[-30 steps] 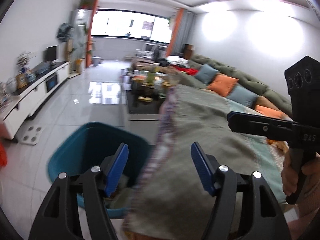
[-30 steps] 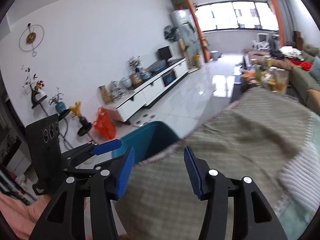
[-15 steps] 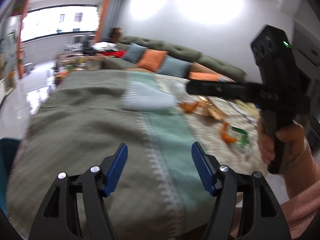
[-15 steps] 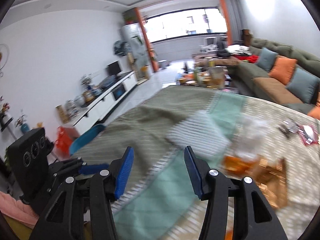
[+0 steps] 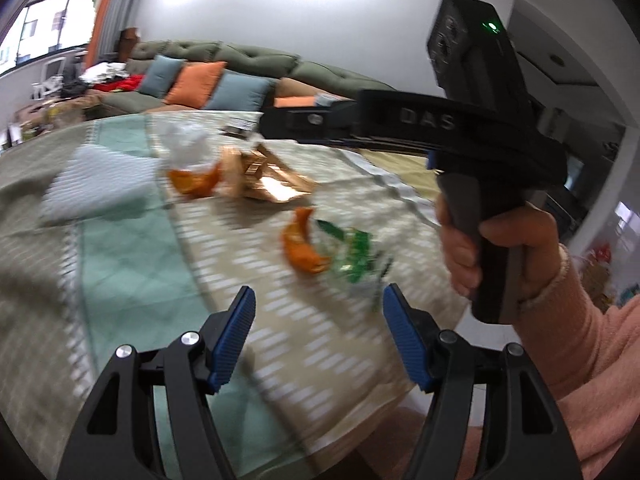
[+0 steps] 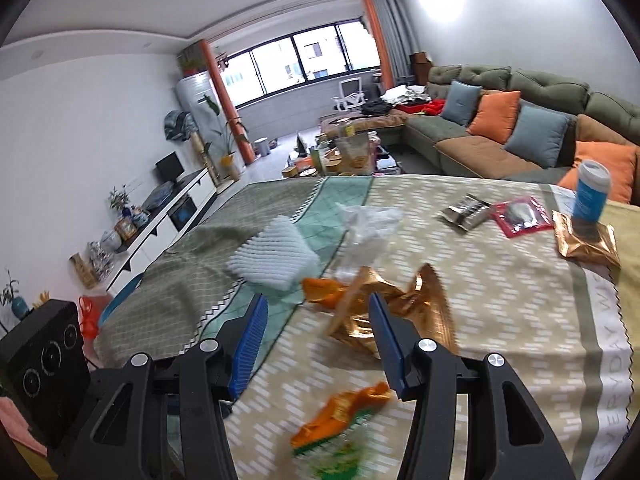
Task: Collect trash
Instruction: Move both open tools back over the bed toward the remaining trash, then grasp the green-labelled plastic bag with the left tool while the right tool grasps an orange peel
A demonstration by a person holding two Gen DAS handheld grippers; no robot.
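Here, a table under a patterned tablecloth [image 6: 500,300] fills both views; its border reads "EVERYDAY W…", the rest cut off. A green sofa [image 6: 540,92] with orange and blue cushions stands behind it. The trash lies scattered on the cloth: a white ribbed foam pad [image 6: 272,256], a crumpled gold foil wrapper [image 6: 428,300] at the centre, clear crumpled plastic [image 6: 368,228] behind it, an orange-and-green snack wrapper [image 6: 344,416] near the front edge, and farther right a silver packet [image 6: 466,210], a red packet [image 6: 520,214] and a blue cup [image 6: 592,190] standing on a gold bag [image 6: 588,242]. The right gripper [image 6: 316,344], marked "DAS" on its body in the left view, hangs above the gold wrapper, tongs spread and empty. The left gripper [image 5: 316,336] hovers before the snack wrapper, likewise spread, pinching nothing.
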